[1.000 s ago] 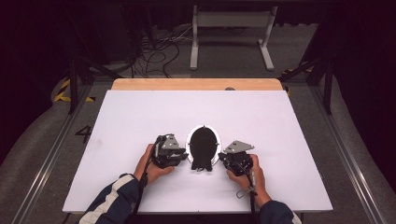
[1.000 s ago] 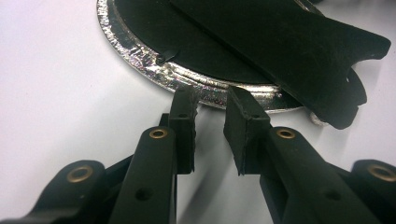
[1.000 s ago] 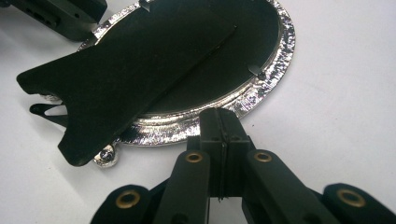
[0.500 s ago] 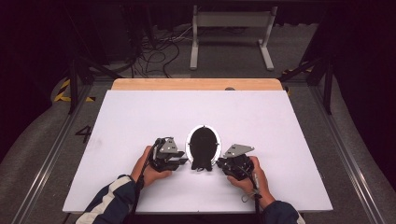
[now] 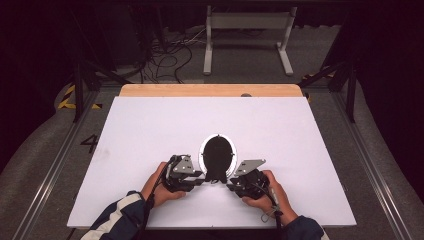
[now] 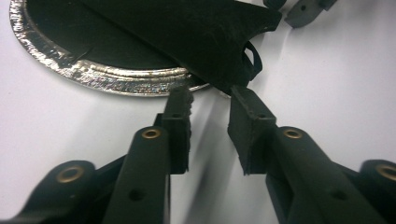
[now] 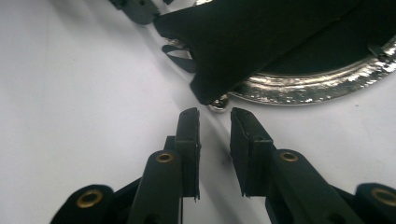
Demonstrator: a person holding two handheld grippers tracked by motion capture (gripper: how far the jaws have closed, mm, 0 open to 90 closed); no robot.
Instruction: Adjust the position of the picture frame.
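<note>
Surface [image 5: 150, 130] white, far edge strip light wood [image 5: 210, 90]. Oval tray [image 5: 204, 150]: shiny silver rim, black centre. Black cloth [image 6: 187, 32] over tray, matte, w/ faint lint specks. Left gripper [image 5: 200, 179] & right gripper [image 5: 231, 184] black, grey top plates; jaws black w/ brass-coloured rivets. Sleeve [image 5: 117, 217] navy w/ white stripes. Floor [image 5: 45, 150] grey; yellow-black hazard tape [image 5: 67, 97] at left. White frame [image 5: 247, 35] beyond surface.

So there's a black cloth [image 5: 218, 159] draped over a shiny oval silver tray [image 6: 116, 77], sitting near the front middle of the white table [image 5: 150, 130]. Looks like felt, maybe.
</note>
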